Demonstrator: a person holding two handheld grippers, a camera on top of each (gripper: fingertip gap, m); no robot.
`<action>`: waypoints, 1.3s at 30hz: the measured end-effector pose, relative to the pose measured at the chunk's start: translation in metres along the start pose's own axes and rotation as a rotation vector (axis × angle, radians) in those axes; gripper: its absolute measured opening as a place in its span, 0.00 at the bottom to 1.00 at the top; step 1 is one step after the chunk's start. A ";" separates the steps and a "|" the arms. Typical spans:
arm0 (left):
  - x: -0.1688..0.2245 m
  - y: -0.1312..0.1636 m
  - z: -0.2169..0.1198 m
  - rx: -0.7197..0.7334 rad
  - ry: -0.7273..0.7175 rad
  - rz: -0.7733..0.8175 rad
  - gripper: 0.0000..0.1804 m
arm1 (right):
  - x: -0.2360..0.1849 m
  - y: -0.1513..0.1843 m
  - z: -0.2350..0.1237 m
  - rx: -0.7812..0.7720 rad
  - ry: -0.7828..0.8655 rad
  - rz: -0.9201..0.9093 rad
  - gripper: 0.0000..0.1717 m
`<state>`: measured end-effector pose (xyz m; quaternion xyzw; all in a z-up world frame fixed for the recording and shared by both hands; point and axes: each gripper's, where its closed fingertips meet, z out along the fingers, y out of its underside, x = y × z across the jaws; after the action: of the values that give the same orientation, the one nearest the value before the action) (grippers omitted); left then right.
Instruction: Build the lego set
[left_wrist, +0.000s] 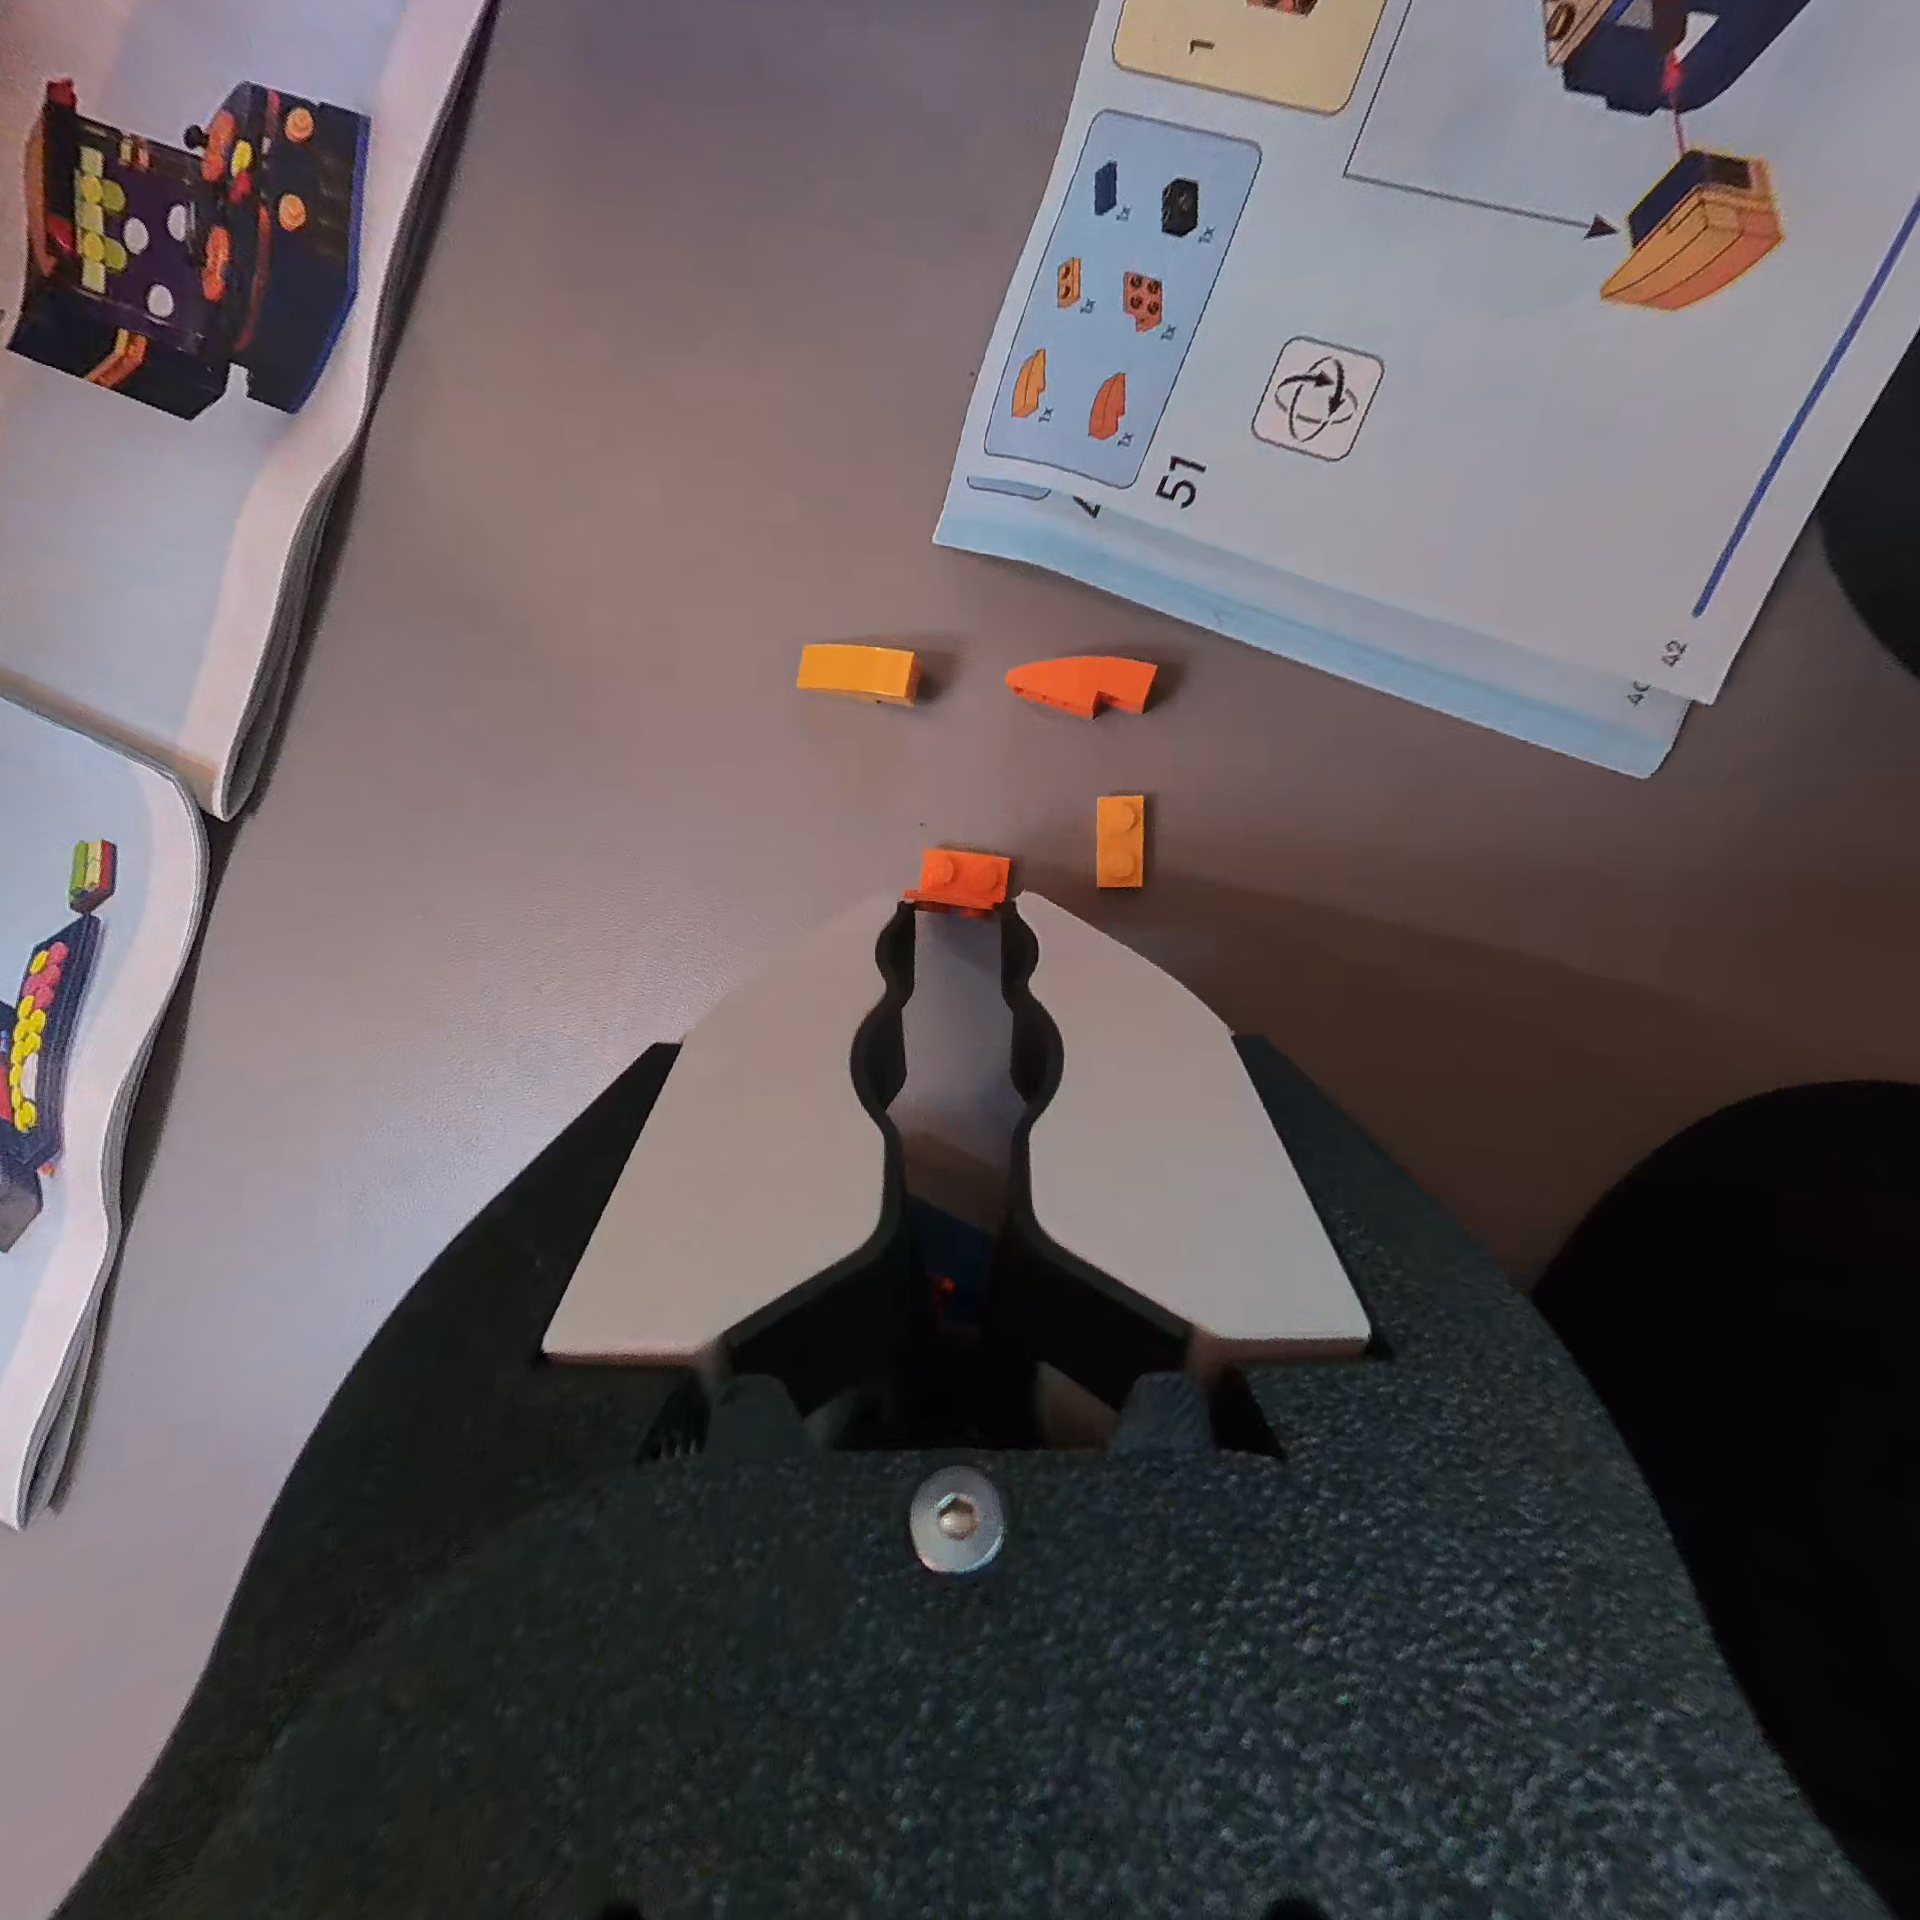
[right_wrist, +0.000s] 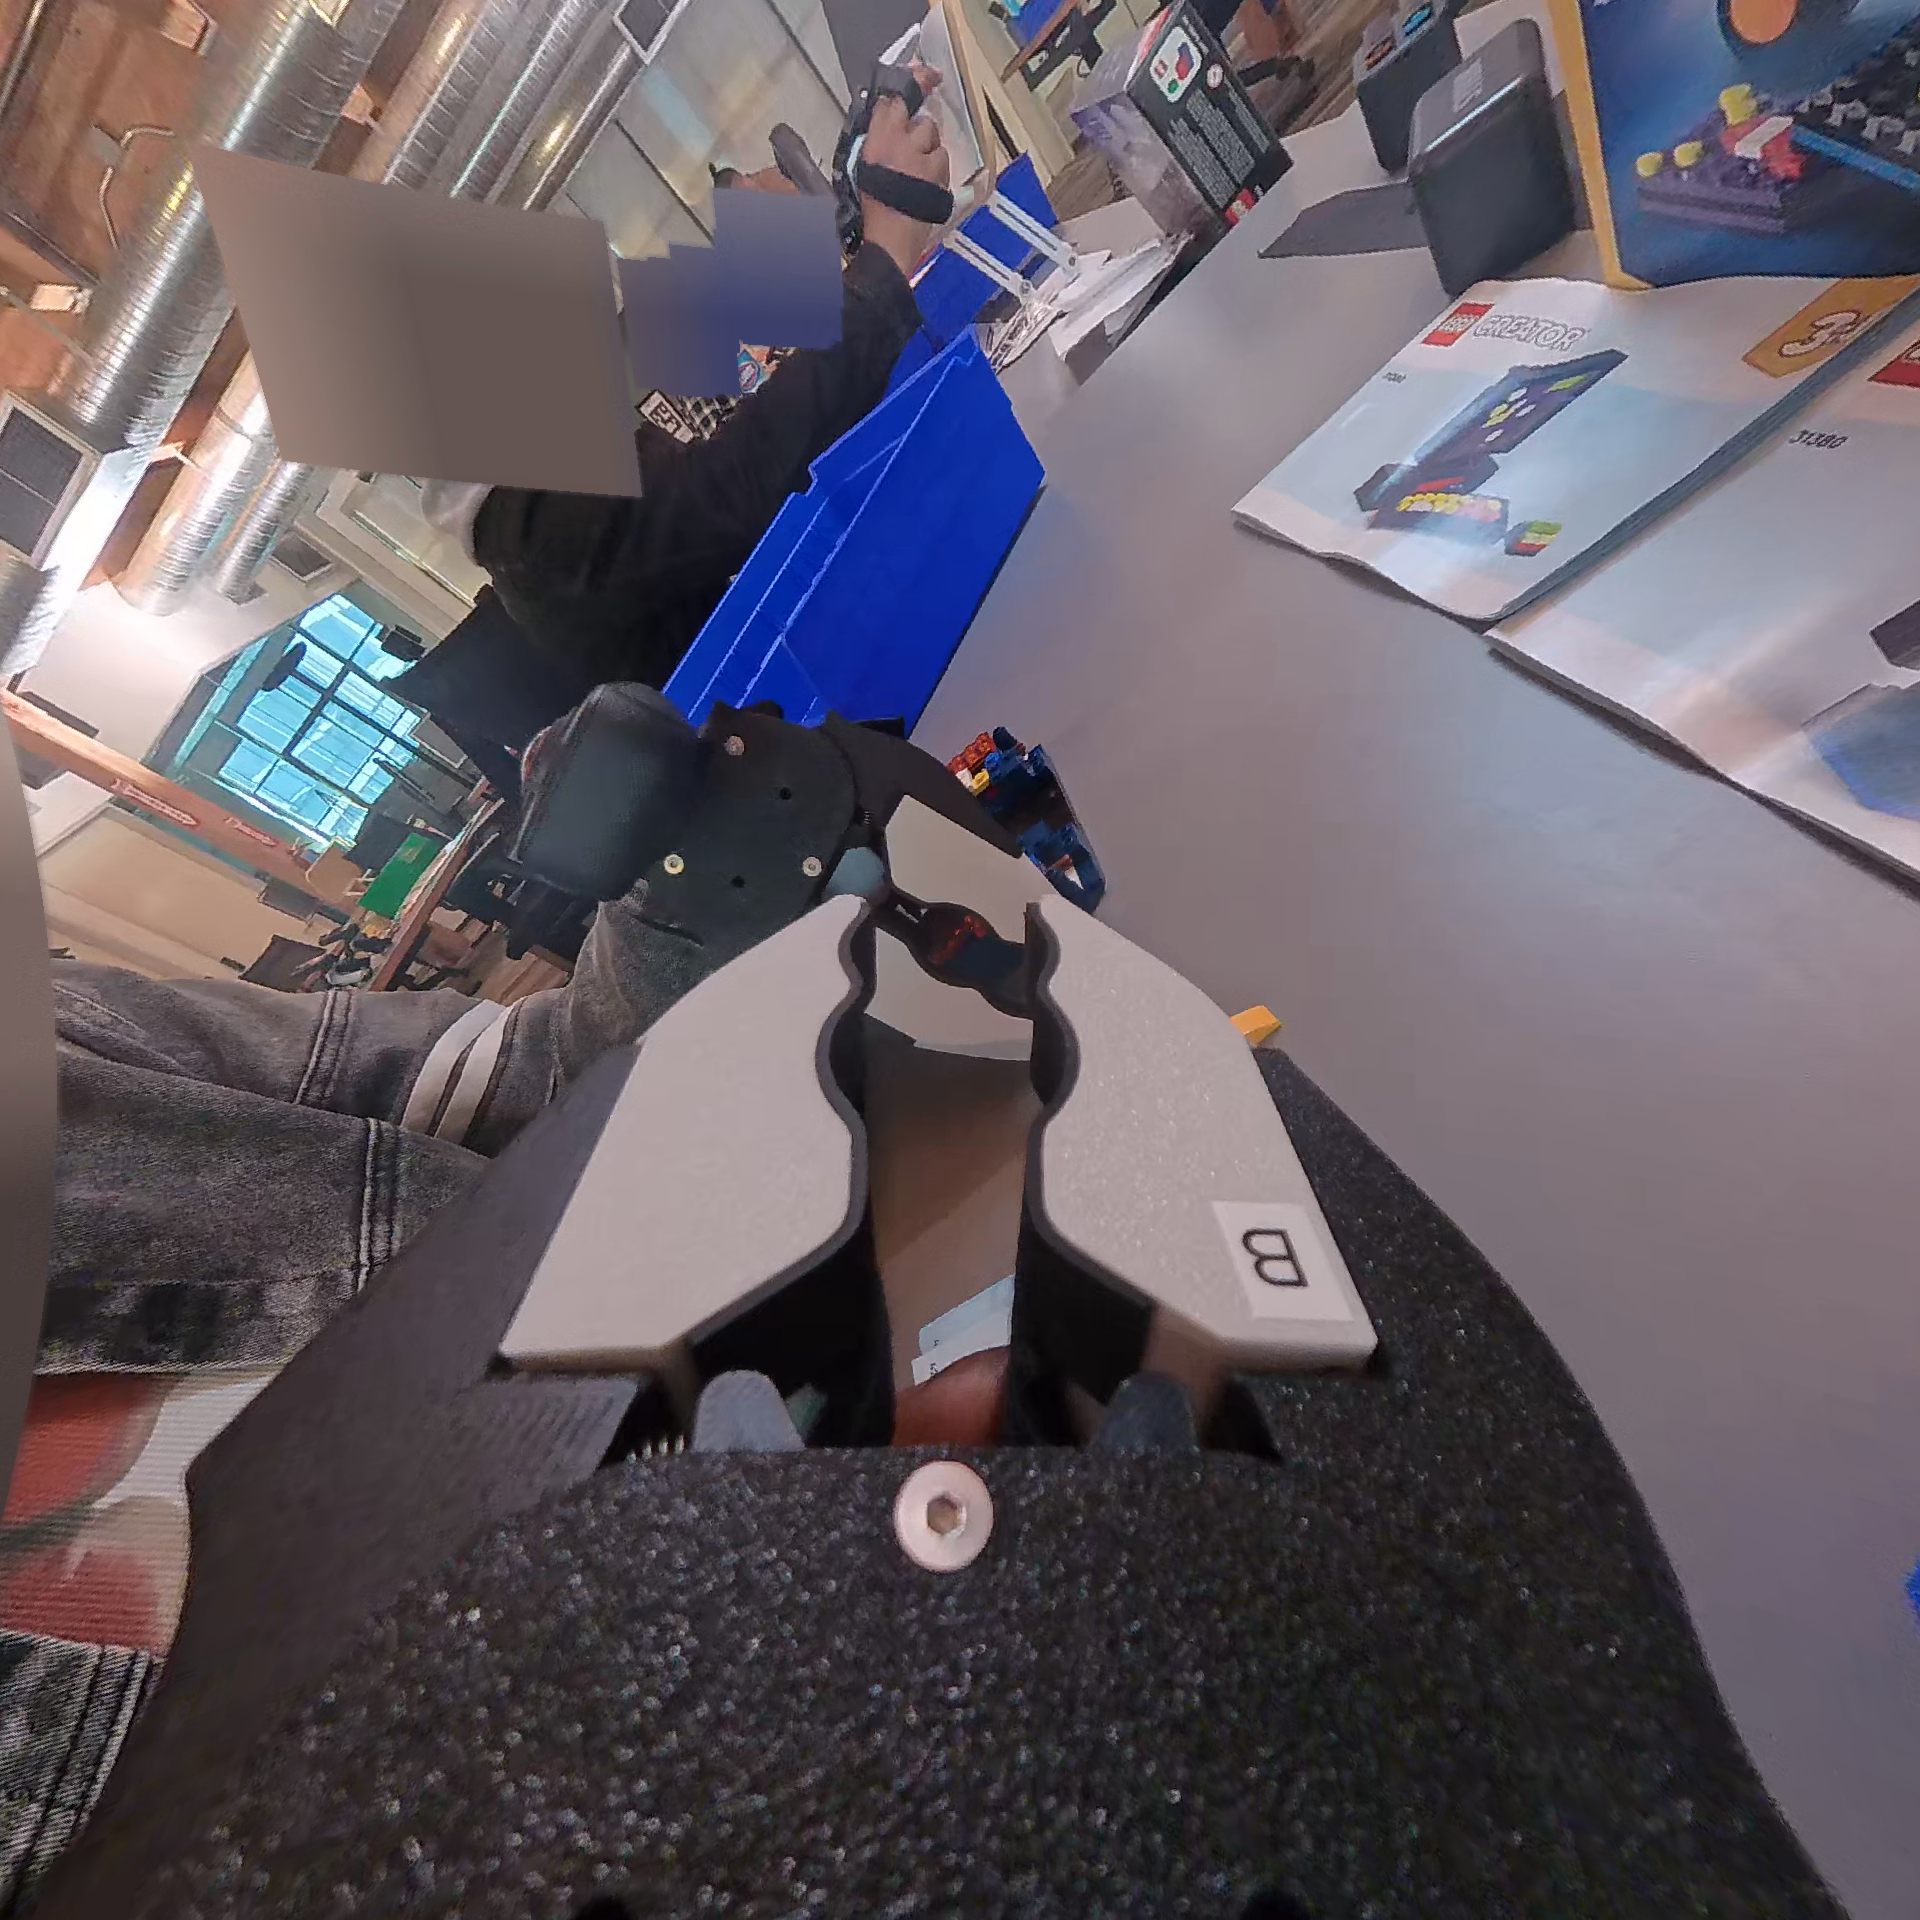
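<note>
Left claw: we see the left claw (left_wrist: 958, 904) narrowed onto a small orange brick (left_wrist: 964, 878). Its two fingertips (left_wrist: 902, 920) press the brick's short ends, and only the very tips have it.
Brick in hand: the orange brick stands studs-up and sticks out ahead of the tips, clear of the grey surface (left_wrist: 623, 520). From the right wrist view, the left claw hangs in the air with a small orange bit between its fingers.
Right claw: the right claw (right_wrist: 948, 914) stands well open with nothing in it. It points at the left claw from close by, and we see that claw through the gap.
Loose pieces: beyond the held brick lie a yellow curved piece (left_wrist: 858, 673) and an orange curved piece (left_wrist: 1081, 686) side by side. A yellow two-stud plate (left_wrist: 1119, 842) lies just to the right of the brick and apart from it.
Paper: an open instruction sheet (left_wrist: 1455, 416) lies toward the far right corner of the surface. Two booklets (left_wrist: 208, 416) lie along the left edge.
Further off: a blue brick build (right_wrist: 1039, 821) stands behind the left claw, near a blue bin (right_wrist: 883, 561).
Handling: we judge the hold shallow. A thin, smooth brick pinched at the tips can twist, so steady squeeze and level wrists matter most.
</note>
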<state>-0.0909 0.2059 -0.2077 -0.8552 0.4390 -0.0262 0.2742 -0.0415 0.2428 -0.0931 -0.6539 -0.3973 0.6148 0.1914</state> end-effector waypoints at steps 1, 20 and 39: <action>0.000 0.000 0.000 0.000 -0.001 0.002 0.09 | 0.000 -0.001 0.000 0.003 0.000 -0.001 0.16; -0.007 -0.118 -0.092 0.996 -0.147 -0.019 0.00 | 0.054 0.040 -0.056 -0.502 0.462 -0.626 0.00; 0.025 -0.096 -0.023 0.646 -0.126 0.285 0.03 | 0.081 0.102 -0.057 -0.824 0.398 -0.520 0.00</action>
<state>-0.0116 0.2212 -0.1456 -0.6544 0.5051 -0.0722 0.5581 0.0361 0.2556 -0.2113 -0.6589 -0.7112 0.2035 0.1364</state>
